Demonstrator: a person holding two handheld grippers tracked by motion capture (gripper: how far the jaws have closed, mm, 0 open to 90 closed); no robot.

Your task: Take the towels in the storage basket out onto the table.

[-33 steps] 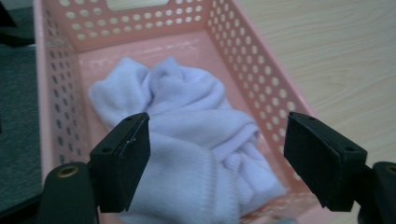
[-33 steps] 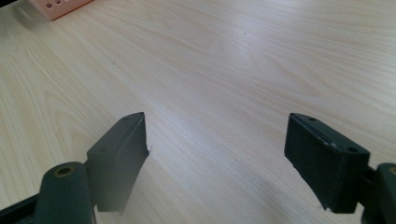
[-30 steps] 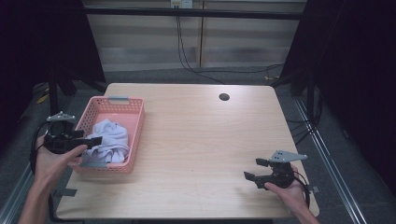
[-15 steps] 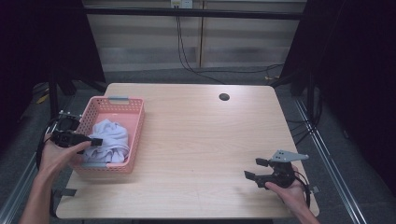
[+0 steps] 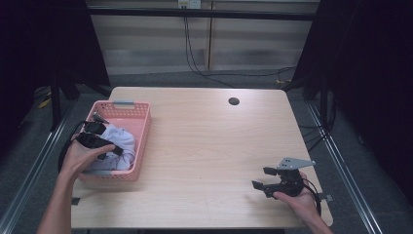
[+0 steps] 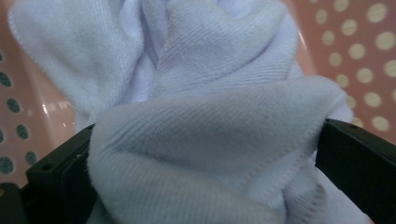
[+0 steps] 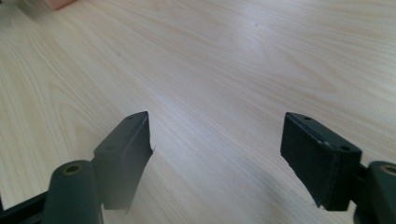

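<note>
A pink perforated basket [image 5: 144, 127] stands at the table's left side with white cloth [image 5: 123, 140] bunched inside it. My left gripper [image 5: 117, 150] reaches into the basket from the left, down on the cloth. In the left gripper view the jaws stand wide apart, and a thick fold of the white cloth [image 6: 210, 140] bulges between them; the left gripper [image 6: 205, 147] is open, with the basket wall [image 6: 369, 56] behind. My right gripper [image 5: 263, 178] rests near the table's front right corner. It is open over bare wood, and nothing lies between the jaws of the right gripper [image 7: 217, 140].
The light wooden table [image 5: 209, 141] has a round dark cable hole [image 5: 234, 101] at the back. Dark curtains and stand legs flank the table, and cables run along the floor behind it. A grey handle [image 5: 123, 103] sits on the basket's far rim.
My left gripper has moved forward and right, from the basket's left rim into the basket and onto the cloth. The right gripper has barely shifted.
</note>
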